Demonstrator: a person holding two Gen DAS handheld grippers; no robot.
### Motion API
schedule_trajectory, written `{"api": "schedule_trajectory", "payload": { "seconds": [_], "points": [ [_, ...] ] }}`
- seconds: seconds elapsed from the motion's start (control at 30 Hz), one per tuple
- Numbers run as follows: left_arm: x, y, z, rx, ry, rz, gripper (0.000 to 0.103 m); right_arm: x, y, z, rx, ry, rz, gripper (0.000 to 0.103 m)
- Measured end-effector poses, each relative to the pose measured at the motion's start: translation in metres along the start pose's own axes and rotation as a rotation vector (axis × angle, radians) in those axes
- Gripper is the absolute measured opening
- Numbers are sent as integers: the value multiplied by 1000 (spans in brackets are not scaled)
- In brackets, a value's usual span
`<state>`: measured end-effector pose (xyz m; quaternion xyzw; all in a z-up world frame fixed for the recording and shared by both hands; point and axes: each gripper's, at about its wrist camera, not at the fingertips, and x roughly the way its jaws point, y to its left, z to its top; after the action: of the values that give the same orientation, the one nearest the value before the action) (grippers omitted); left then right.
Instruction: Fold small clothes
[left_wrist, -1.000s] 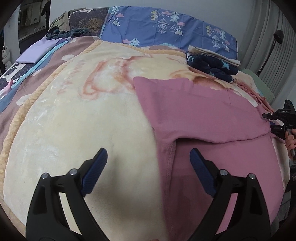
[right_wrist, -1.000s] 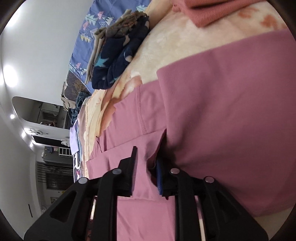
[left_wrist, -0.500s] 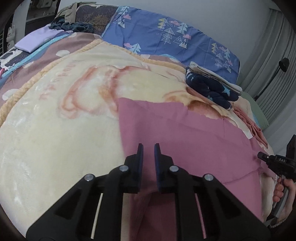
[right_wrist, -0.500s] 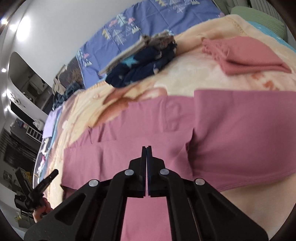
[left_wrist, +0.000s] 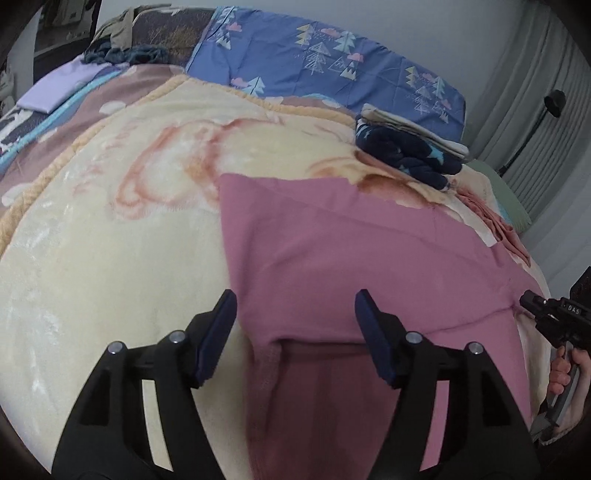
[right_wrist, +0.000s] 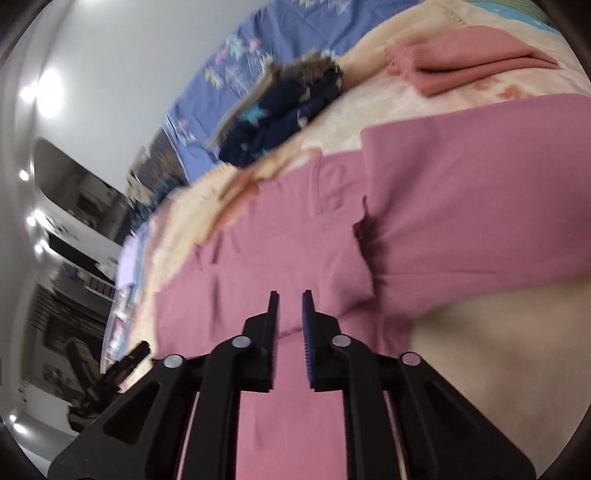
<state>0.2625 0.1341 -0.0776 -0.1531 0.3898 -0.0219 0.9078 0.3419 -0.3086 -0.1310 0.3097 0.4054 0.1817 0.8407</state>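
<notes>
In the left wrist view, the left gripper (left_wrist: 295, 332) is hovering with its jaws spread wide and gripping nothing, straddling the near left corner of a pink garment (left_wrist: 369, 258) that is lying partly folded on a cream plush blanket (left_wrist: 110, 240). A folded-over edge is running across the cloth just beyond the fingertips, and a stitched hem is showing beneath them. The right gripper (left_wrist: 554, 317) is appearing at the far right edge, beside the garment's opposite end. A folded navy star-print garment (left_wrist: 406, 155) and a salmon folded piece (left_wrist: 495, 221) are sitting further back, apart from the work. In the right wrist view, which is blurred, the right gripper (right_wrist: 288, 325) is showing its jaws slightly parted with a narrow gap and no cloth between them, positioned over the pink garment (right_wrist: 461, 206). Judgement: the fabric is appearing light, soft and limp, likely to sag and crease; it is best pinched at the hemmed corners, both ends together, catching all layers.
</notes>
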Motion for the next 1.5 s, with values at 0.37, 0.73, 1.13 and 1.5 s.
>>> {"api": "schedule_trajectory", "payload": {
  "seconds": [0.37,0.73,1.13,1.5],
  "points": [
    [-76,-72,-11,122,-138,-110,69,-201,-193,-12,569,-518,2,53],
    [-72,-136,-13,201,-160,-150,70,-204,-262,-6,731,-567,-47,53],
    [-47,-165,-1,200,-143,-180,70,-194,-288,24,710,-597,-166,30],
    [-27,-203,1,198,-94,-308,70,-201,-220,41,413,-628,-247,2]
  ]
}}
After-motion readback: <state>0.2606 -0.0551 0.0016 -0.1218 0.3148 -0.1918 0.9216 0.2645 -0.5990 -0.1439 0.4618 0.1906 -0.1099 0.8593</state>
